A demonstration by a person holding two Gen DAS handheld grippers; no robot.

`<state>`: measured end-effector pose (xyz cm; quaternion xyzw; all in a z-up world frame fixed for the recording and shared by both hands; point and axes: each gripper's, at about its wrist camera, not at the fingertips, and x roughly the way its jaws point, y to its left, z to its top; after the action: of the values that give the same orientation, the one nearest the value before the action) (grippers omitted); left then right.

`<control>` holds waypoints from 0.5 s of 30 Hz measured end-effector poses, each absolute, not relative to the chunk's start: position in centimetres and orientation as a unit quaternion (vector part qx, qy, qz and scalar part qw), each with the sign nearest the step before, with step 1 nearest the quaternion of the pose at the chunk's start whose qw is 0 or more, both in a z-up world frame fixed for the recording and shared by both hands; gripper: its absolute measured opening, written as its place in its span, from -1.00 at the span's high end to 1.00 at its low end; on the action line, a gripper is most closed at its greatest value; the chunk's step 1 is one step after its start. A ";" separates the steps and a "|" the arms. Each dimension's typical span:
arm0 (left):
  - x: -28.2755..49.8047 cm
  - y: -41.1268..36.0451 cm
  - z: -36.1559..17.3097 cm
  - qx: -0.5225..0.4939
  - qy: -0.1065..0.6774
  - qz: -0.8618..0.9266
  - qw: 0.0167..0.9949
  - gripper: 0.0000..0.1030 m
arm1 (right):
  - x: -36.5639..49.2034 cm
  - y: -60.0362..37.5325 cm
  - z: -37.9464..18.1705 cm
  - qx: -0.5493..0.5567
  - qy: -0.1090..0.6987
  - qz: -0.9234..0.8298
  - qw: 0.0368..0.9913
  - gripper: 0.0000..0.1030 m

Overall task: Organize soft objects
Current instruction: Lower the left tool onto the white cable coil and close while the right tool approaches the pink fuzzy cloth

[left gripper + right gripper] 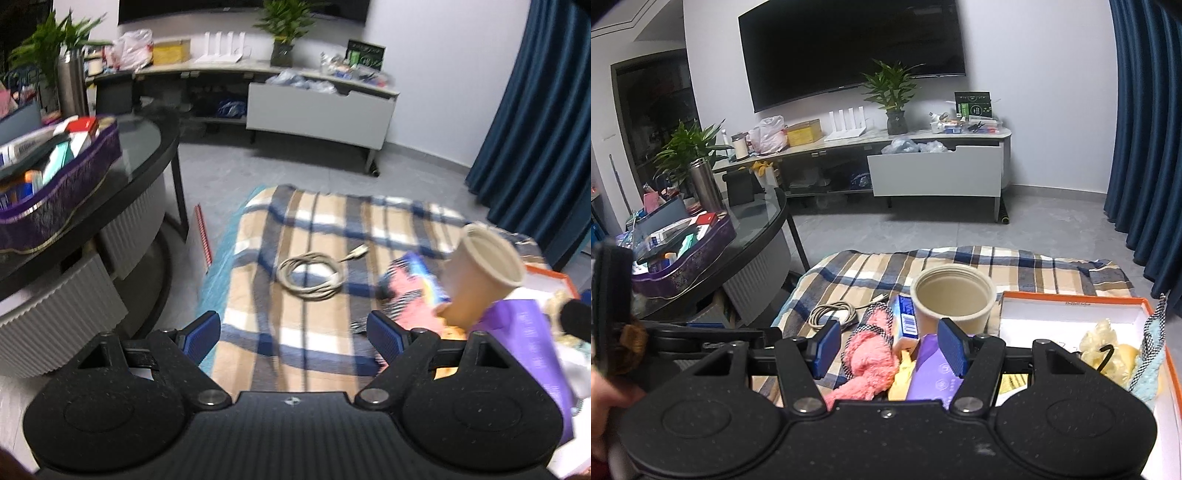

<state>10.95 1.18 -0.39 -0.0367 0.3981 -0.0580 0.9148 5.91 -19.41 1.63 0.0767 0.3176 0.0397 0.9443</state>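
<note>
A plaid blanket point(325, 229) covers a low surface. On it lie a pink fluffy item point(866, 356), a purple pack point(932, 374), a small yellow piece point(901, 373) and a blue-and-white carton point(905, 321). My right gripper point(890, 347) hovers just above this pile, open, its pads touching nothing. An orange box point(1071, 297) to the right holds a cream soft item point(1104, 338) and a light blue knitted piece point(1148, 358). My left gripper point(293, 334) stands open over bare blanket, left of the pink item point(413, 304).
A coiled white cable point(310, 275) lies mid-blanket and a beige paper cup point(953, 299) stands behind the pile. A round glass table point(147, 147) with a purple tray point(62, 192) of boxes is at left. Behind are grey floor, a TV cabinet point(938, 173) and blue curtains point(1145, 147).
</note>
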 end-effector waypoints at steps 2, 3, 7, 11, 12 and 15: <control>11.9 1.3 -1.4 -0.032 0.409 -0.057 0.910 -0.71 | 5.9 -19.2 1.5 0.075 0.319 0.043 0.944 -0.37; 12.3 1.3 -1.8 -0.029 0.412 -0.058 0.909 -0.71 | 5.9 -19.2 1.5 0.075 0.318 0.045 0.944 -0.37; 14.6 0.8 -3.4 -0.028 0.423 -0.068 0.903 -0.72 | 5.9 -19.1 1.5 0.078 0.316 0.049 0.944 -0.37; 17.1 0.2 -4.9 -0.035 0.430 -0.075 0.899 -0.73 | 6.1 -19.1 1.2 0.078 0.319 0.053 0.943 -0.37; 17.6 -0.1 -5.2 -0.037 0.432 -0.080 0.897 -0.73 | 6.2 -19.1 1.1 0.079 0.319 0.053 0.943 -0.37; 19.2 -1.1 -6.3 -0.021 0.435 -0.089 0.896 -0.74 | 6.5 -19.2 0.9 0.082 0.322 0.053 0.942 -0.37</control>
<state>19.16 -1.13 -6.32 -0.0210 0.4353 -0.0889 0.8956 6.52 -19.16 0.90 0.0818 0.3218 0.0534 0.9418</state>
